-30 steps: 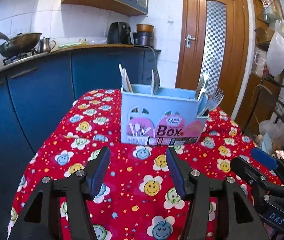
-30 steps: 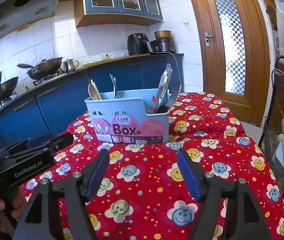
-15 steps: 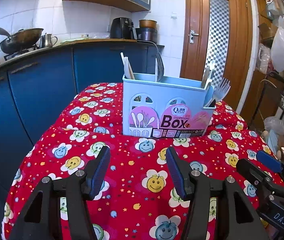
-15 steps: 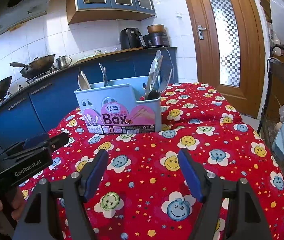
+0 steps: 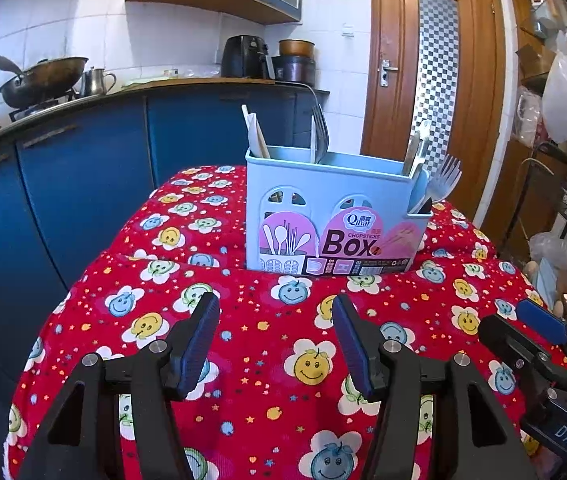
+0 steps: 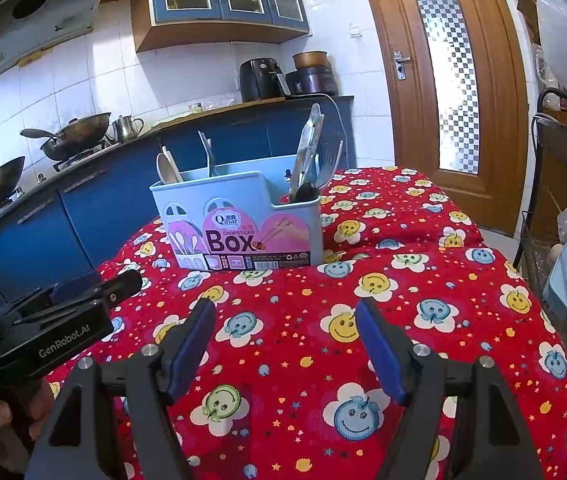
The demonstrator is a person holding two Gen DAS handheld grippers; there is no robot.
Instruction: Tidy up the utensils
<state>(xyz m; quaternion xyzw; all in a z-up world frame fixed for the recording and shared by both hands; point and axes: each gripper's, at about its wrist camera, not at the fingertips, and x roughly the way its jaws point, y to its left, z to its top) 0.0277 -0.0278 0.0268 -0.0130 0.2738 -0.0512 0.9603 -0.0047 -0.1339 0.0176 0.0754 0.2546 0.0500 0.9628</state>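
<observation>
Utensil box [image 5: 333, 216] holding forks and spoons on red tablecloth [image 5: 251, 344], both grippers' fingers released, empty.

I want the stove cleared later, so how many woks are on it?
2: one wok sits on the burner beside the kettle; another wok is at the left edge, partly cut off. More may be hidden.

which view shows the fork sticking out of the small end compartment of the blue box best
The left wrist view. There the fork faces the camera, tines spread and clear above the utensil box. In the right wrist view the fork is seen nearly edge-on, partly hidden behind the other utensils in that compartment.
</observation>
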